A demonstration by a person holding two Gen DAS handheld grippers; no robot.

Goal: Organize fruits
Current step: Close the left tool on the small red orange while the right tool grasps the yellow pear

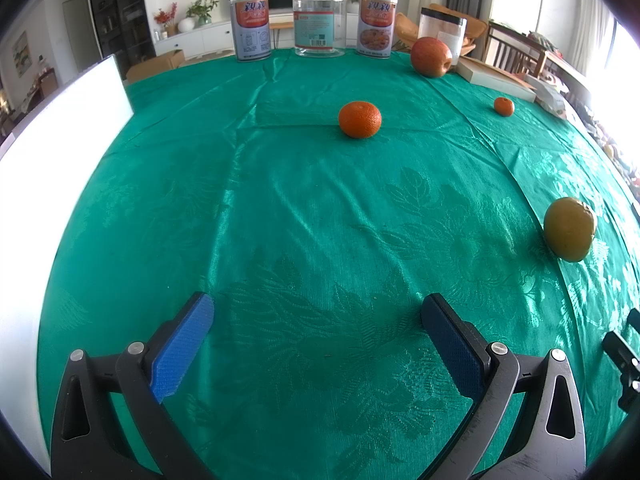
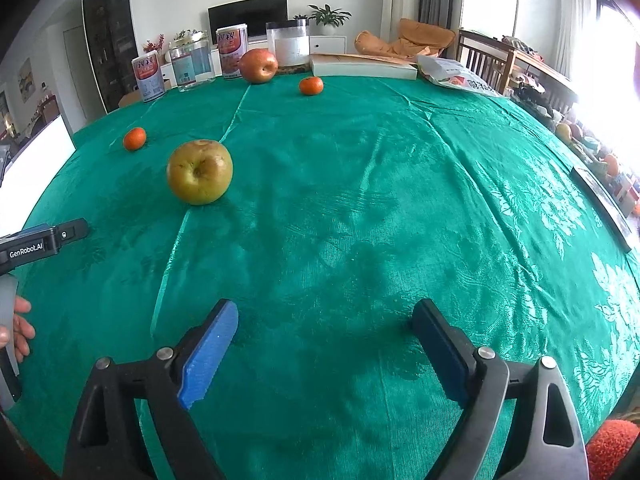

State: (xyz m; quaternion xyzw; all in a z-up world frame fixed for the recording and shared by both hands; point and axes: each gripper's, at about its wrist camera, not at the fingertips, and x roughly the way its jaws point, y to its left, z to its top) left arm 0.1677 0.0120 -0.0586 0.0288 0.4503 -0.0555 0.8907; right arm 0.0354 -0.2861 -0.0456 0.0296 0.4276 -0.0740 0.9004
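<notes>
On the green tablecloth [image 1: 304, 208] lie a large tangerine [image 1: 359, 119], a small tangerine [image 1: 503, 106], a red apple [image 1: 431, 57] at the far edge, and a yellow-green apple [image 1: 569, 234] to the right. My left gripper [image 1: 318, 312] is open over bare cloth, well short of all fruit. In the right wrist view the yellow-green apple [image 2: 199, 171] sits ahead and to the left, with one tangerine [image 2: 134, 138] beyond it, another tangerine [image 2: 311, 85] and the red apple [image 2: 258, 65] at the far edge. My right gripper [image 2: 326, 316] is open with nothing between its pads.
Two printed cans [image 1: 251, 28] [image 1: 376, 26] and a clear jar [image 1: 319, 22] stand along the far edge, beside a second jar [image 1: 442, 32] and a flat white box [image 1: 494, 80]. A white board [image 1: 60, 120] lies left. A hand [image 2: 18, 330] holds the left gripper's body [image 2: 40, 240].
</notes>
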